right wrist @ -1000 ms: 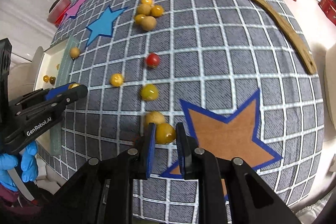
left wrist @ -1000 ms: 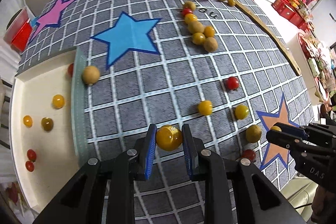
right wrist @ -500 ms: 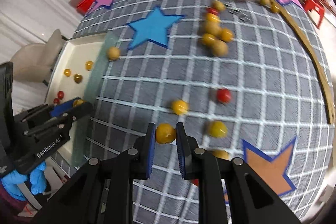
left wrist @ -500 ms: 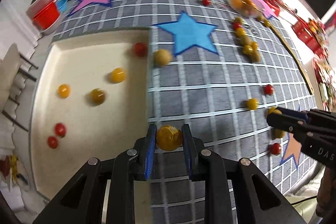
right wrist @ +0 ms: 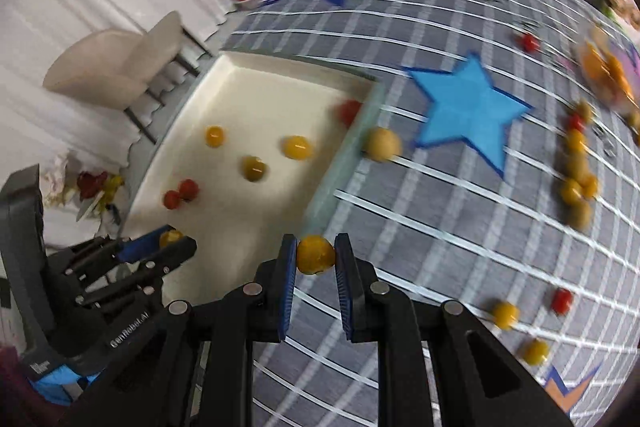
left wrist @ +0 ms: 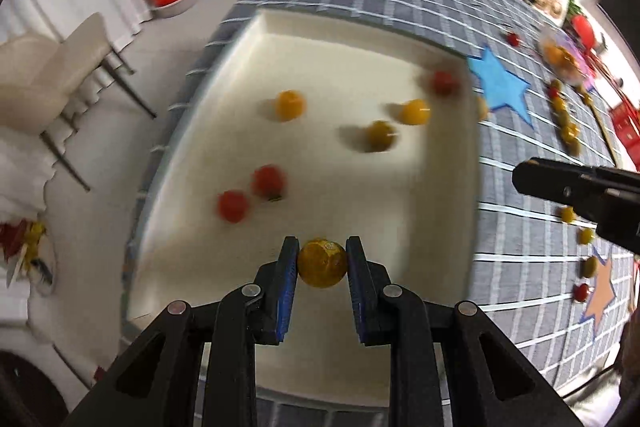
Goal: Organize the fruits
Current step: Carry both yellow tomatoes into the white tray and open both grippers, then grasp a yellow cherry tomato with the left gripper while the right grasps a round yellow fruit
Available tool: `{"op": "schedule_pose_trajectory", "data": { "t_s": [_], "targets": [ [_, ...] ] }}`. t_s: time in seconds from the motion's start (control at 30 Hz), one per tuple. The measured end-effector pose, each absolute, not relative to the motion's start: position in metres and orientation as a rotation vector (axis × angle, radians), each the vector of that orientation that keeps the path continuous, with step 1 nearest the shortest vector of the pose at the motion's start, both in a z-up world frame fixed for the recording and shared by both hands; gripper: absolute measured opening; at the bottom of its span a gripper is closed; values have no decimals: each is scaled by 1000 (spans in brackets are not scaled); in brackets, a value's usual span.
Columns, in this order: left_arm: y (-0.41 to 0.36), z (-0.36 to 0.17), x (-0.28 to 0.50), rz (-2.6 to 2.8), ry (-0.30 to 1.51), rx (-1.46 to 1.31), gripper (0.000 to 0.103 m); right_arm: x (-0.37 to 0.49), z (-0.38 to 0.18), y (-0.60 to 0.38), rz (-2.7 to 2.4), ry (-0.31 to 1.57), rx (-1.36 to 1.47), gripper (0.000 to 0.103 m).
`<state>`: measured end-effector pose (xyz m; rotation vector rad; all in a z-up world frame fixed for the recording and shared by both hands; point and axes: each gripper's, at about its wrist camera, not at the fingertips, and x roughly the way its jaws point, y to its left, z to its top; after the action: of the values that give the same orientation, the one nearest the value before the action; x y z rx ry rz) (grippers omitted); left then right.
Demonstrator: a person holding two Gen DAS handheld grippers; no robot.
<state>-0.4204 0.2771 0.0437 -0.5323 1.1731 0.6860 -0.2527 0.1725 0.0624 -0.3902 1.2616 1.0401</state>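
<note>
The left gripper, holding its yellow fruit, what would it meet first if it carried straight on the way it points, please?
Probably the bare floor of the cream rectangular tray: the left gripper, shut on the round yellow fruit, points over it. The pair of red cherry tomatoes sits left of that line; depth is unclear.

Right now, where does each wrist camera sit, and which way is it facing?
Left wrist: behind the left gripper, jaws shut on a yellow fruit, looking down over the cream tray; right gripper at right.
Right wrist: behind the right gripper, gripping an orange fruit, above the tray's edge; left gripper at left.
Shared: tray, blue star.
</note>
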Motion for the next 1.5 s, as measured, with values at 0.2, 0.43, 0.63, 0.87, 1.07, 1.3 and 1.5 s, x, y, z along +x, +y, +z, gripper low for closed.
{"op": "schedule_pose_trajectory", "data": {
  "t_s": [0.2, 0.43, 0.63, 0.87, 1.07, 1.3, 1.5],
  "targets": [
    [294, 34, -446, 778, 1171, -531, 26, -274, 47, 223, 1111, 1289, -449, 21],
    [305, 22, -464, 835, 1175, -555, 26, -286, 26, 261, 1120, 1311, -490, 21],
    [305, 16, -463, 835, 1179, -544, 26, -292, 13, 274, 1105, 1304, -536, 21],
    [302, 16, -460, 839, 1179, -525, 26, -298, 8, 281, 1104, 1287, -562, 21],
    [297, 19, -458, 846, 1172, -487, 70, -294, 8, 283, 1124, 1316, -530, 30],
    [294, 18, -455, 823, 1209, -459, 70, -291, 27, 277, 1164, 1291, -456, 79],
    [291, 29, -443, 803, 1211, -415, 70, -272, 53, 260, 1125, 1252, -363, 80]
  ]
}}
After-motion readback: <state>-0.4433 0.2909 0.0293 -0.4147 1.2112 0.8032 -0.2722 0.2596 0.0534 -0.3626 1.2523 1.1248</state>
